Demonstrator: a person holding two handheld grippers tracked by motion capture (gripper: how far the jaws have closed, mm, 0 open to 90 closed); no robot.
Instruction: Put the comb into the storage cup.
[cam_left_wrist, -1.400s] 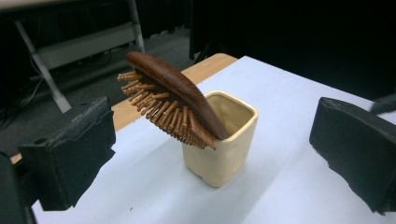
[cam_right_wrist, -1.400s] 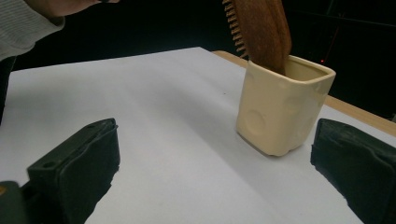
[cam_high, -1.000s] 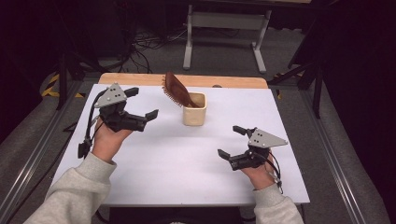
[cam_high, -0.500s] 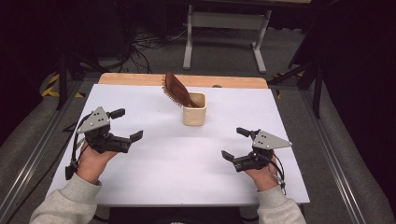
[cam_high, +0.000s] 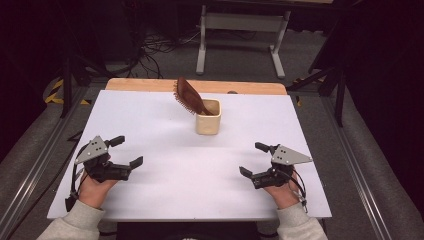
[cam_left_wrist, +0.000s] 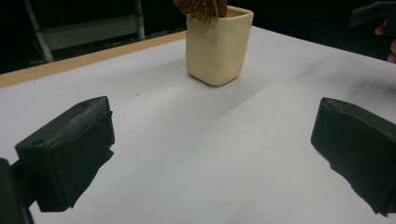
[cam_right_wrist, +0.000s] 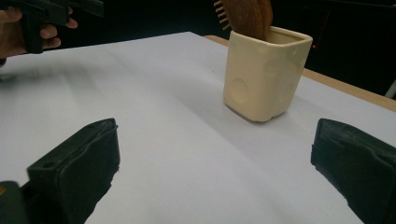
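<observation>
Brush (cam_high: 187, 96) stands in cup (cam_high: 208, 117); we rest left gripper (cam_high: 125, 151) and right gripper (cam_high: 251, 159), jaws apart, task seems finished.

White table (cam_high: 165, 125) brightly lit, surroundings dark; soft shadow beside cup (cam_left_wrist: 217, 44); near jaws slightly blurred.

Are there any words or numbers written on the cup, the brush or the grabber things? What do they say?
None: no words, numbers or signs can be read anywhere.
The cream cup is plain, with only smooth dents.
The brown hairbrush standing in it has no label.
The left gripper and right gripper, both open, bear no writing.
The white table is blank.
</observation>
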